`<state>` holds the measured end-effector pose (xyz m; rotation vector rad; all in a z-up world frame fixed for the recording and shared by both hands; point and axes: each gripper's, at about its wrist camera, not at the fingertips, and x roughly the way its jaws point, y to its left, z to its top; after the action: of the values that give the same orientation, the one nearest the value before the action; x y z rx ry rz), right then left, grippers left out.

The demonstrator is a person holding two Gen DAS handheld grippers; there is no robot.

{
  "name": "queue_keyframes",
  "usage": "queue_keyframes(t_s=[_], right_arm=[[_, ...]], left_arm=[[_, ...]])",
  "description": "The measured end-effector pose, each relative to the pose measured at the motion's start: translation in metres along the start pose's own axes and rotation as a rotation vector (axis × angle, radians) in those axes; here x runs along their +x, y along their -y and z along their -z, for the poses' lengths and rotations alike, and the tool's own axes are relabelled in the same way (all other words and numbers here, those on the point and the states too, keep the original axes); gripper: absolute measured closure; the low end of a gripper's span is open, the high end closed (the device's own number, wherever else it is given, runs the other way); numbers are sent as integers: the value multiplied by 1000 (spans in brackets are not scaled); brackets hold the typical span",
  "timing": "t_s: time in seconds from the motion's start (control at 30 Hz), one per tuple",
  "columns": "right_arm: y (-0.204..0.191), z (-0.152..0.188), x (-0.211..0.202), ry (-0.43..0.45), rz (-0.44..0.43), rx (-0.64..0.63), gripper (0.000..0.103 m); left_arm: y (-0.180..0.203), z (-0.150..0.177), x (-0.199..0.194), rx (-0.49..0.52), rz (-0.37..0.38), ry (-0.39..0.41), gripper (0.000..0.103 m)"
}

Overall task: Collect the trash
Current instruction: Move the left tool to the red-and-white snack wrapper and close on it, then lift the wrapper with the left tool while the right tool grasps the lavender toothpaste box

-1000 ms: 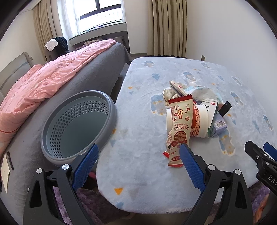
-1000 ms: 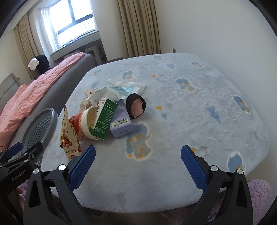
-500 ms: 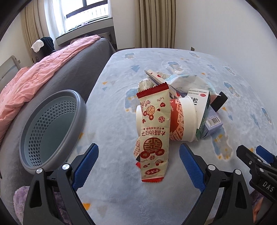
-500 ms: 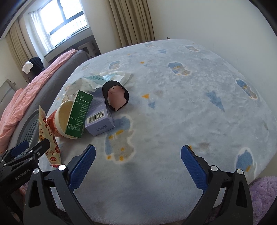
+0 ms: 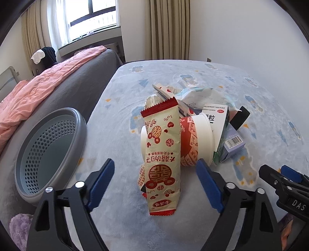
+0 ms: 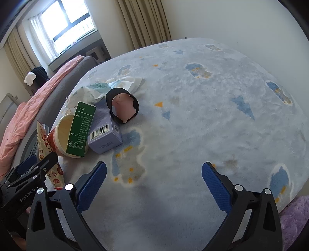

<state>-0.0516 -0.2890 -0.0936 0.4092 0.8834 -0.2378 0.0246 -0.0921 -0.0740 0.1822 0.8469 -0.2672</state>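
While the left tongs [image 5: 154, 179] have just been narrowing around the wrapper [image 5: 161, 158], pads not yet touching, right tongs [image 6: 154, 180] gape empty. Step: first pick. Next: pinch, swing to bin [image 5: 81, 123] at 9 o'clock.

sunlit window [image 5: 90, 17], beige curtains [image 5: 167, 29], pink-blanketed bed [image 5: 48, 77].

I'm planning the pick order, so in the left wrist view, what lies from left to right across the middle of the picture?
Grey perforated basket → red-and-cream snack wrapper → tipped paper cup → green-and-white medicine box → purple barcode box.
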Motion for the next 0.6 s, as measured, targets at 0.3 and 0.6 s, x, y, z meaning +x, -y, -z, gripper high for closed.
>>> queue_keyframes(t_s=[0.3, 0.6], right_arm=[[-1, 0, -3, 8, -1, 0, 6], [-9, -9, -5, 20, -4, -29, 6]], left_arm=[[-5, 2, -2, 3, 18, -17, 68], [-20, -2, -31, -19, -18, 50, 68]])
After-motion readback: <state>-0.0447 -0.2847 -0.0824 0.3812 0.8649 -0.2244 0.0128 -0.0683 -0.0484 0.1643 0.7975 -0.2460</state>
